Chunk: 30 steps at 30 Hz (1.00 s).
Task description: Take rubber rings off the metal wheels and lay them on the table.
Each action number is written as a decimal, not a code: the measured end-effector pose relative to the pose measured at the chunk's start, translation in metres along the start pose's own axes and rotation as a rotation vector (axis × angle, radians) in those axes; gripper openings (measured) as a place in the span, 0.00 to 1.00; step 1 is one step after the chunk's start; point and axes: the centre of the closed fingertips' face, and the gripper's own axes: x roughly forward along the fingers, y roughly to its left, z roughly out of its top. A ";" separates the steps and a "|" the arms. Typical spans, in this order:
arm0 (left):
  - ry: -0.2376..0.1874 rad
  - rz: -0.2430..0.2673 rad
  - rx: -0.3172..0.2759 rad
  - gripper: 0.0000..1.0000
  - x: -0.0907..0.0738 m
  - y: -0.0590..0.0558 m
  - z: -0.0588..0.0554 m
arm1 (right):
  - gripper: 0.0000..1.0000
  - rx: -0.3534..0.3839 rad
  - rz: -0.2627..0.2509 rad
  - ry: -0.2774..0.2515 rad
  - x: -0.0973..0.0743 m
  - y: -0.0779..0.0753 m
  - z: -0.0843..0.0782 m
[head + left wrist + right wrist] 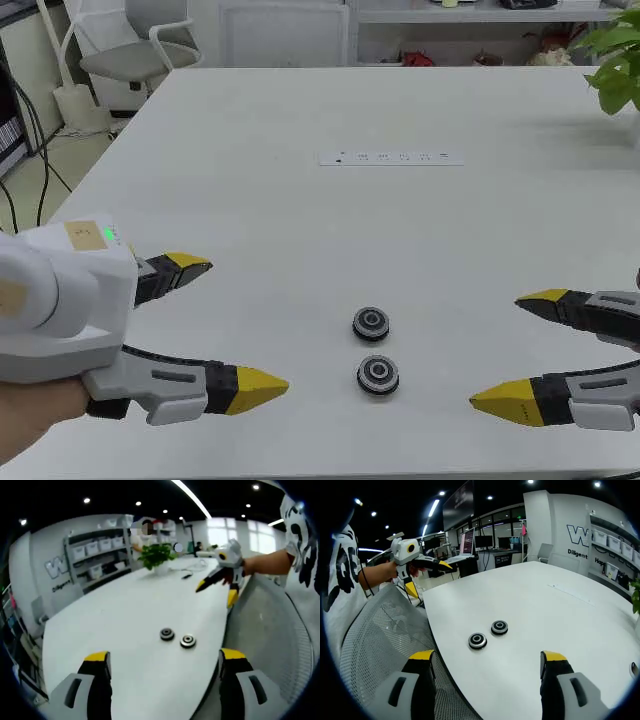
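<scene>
Entry: both tongs over the tabletop, neither touching the work.

I am holding the left tongs (248, 324), grey and black with yellow tips, over the near left part of the white rectangular tabletop (300, 200). The 2 jaws are standing spread wide and are gripping nothing. In the left gripper view the left tongs (165, 655) are pointing across the tabletop toward the wheels, with the jaws just as far apart.

I am holding the right tongs (495, 352), of the same build, over the near right part. Their jaws are also gaping, with nothing between them. The right gripper view is showing the right tongs (488, 655) the same way.

2 small round metal wheels are lying flat between the 2 tongs, near the front edge, just beside each other but not touching:
- farther wheel (371, 323) (167, 634) (499, 627)
- nearer wheel (378, 375) (188, 640) (477, 641)

Each wheel is wearing its black rubber ring (357, 324) around the rim. Both tongs are sitting apart from the wheels.

A flat white power strip (391, 158) is lying mid-tabletop, well beyond the wheels. A green leafy plant (615, 60) (156, 555) is standing at the far right corner.

The right tongs (215, 596) are showing in the left gripper view, and the left tongs (431, 579) in the right gripper view, each held in a hand.
</scene>
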 end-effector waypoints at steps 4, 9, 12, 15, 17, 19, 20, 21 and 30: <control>0.002 0.006 -0.010 0.91 0.000 -0.001 -0.002 | 0.82 -0.012 0.014 -0.001 0.000 0.003 0.000; 0.006 0.002 -0.020 0.91 0.000 -0.006 -0.003 | 0.82 -0.006 0.017 -0.004 0.000 0.003 -0.002; 0.007 0.003 -0.018 0.91 -0.001 -0.007 -0.002 | 0.82 0.003 0.023 -0.009 0.000 0.004 -0.003; 0.010 0.004 -0.017 0.91 -0.001 -0.007 -0.003 | 0.82 0.005 0.029 -0.011 0.001 0.006 -0.003; 0.011 0.006 -0.018 0.91 -0.001 -0.007 -0.003 | 0.82 0.004 0.032 -0.007 0.002 0.006 -0.004; 0.013 0.006 -0.021 0.91 -0.002 -0.008 -0.004 | 0.82 0.008 0.035 -0.004 0.002 0.007 -0.006; 0.014 0.006 -0.021 0.91 -0.002 -0.008 -0.005 | 0.82 0.011 0.037 -0.003 0.003 0.007 -0.006; 0.016 0.006 -0.022 0.91 -0.002 -0.008 -0.006 | 0.82 0.014 0.040 -0.003 0.003 0.008 -0.007; 0.022 0.017 -0.039 0.91 -0.004 -0.009 -0.009 | 0.82 0.019 0.058 0.003 0.007 0.009 -0.009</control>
